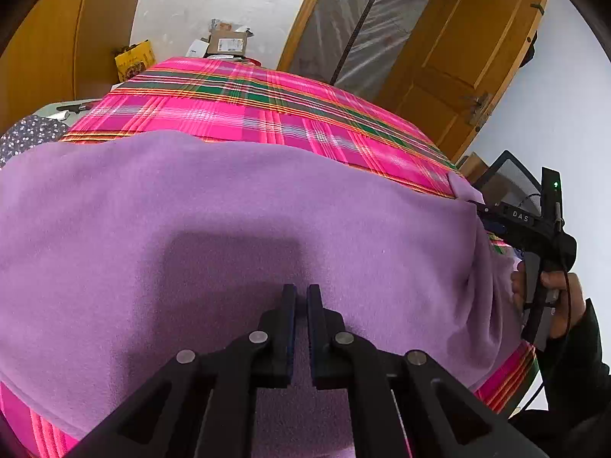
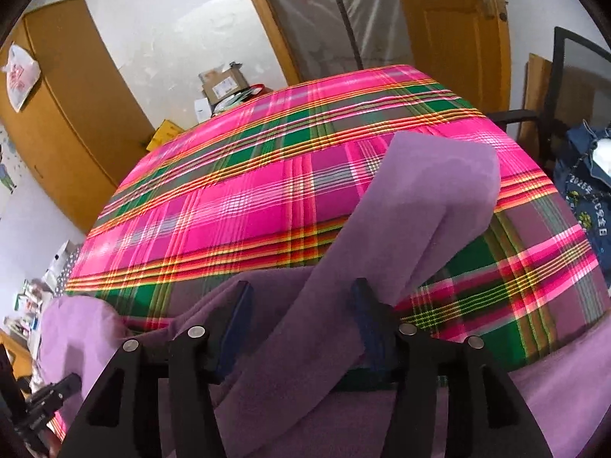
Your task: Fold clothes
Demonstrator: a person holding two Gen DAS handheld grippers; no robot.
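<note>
The purple fleece garment point(image 1: 236, 206) lies spread on the plaid-covered bed point(image 1: 267, 110). The left gripper point(image 1: 301, 297) hovers nearly closed, holding nothing, above the fleece body; the right gripper point(image 2: 301, 297) stands open around a raised sleeve point(image 2: 420, 198). Close fully on the sleeve, then carry it inward smoothly, keeping the body flat.

A pink plaid cloth point(image 2: 244, 206) covers the table, with cardboard boxes point(image 1: 228, 40) and a wooden door point(image 1: 477, 49) behind.
</note>
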